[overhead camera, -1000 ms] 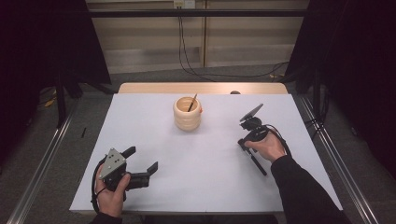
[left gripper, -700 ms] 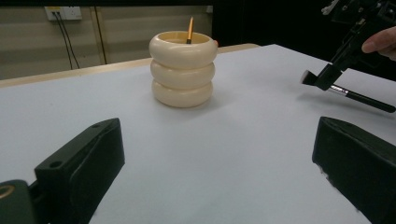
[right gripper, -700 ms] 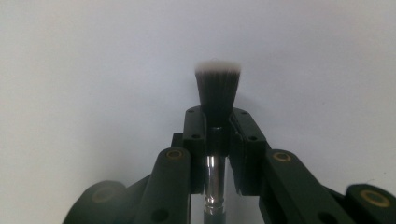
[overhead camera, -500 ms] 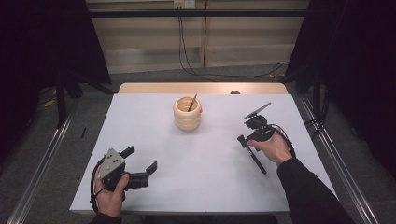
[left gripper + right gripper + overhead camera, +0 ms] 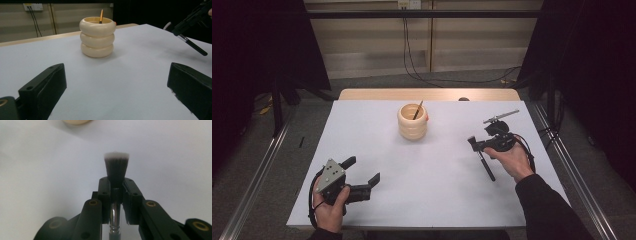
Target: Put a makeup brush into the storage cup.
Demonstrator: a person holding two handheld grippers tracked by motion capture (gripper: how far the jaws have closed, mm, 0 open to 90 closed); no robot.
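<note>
The right gripper (image 5: pixel 473 144) is clamped on a makeup brush (image 5: pixel 116 171); in the right gripper view its two black jaws press against the brush just below the dark bristles, which end in a pale flat tip and point straight ahead of the gripper. A shiny metal collar runs back from the jaws toward the camera. In the high view the brush's black handle (image 5: pixel 485 166) sticks out behind the jaws, slanting down toward the person's side of the table, beside the right hand (image 5: pixel 511 160).

The left gripper (image 5: pixel 362 172) has its jaws spread wide with nothing between them. The left hand (image 5: pixel 329 207) holds it low over the white table (image 5: pixel 432 200), near the front edge. In the left gripper view, a cream holder (image 5: pixel 97 37) shaped like three stacked rings stands ahead of the open jaws, slightly left of centre and well apart from them. A thin orange stick (image 5: pixel 101 16) leans inside it. The right gripper with its brush shows far off to the upper right there.

From the right gripper, the holder sits ahead and off to one side, well apart from the bristles.
</note>
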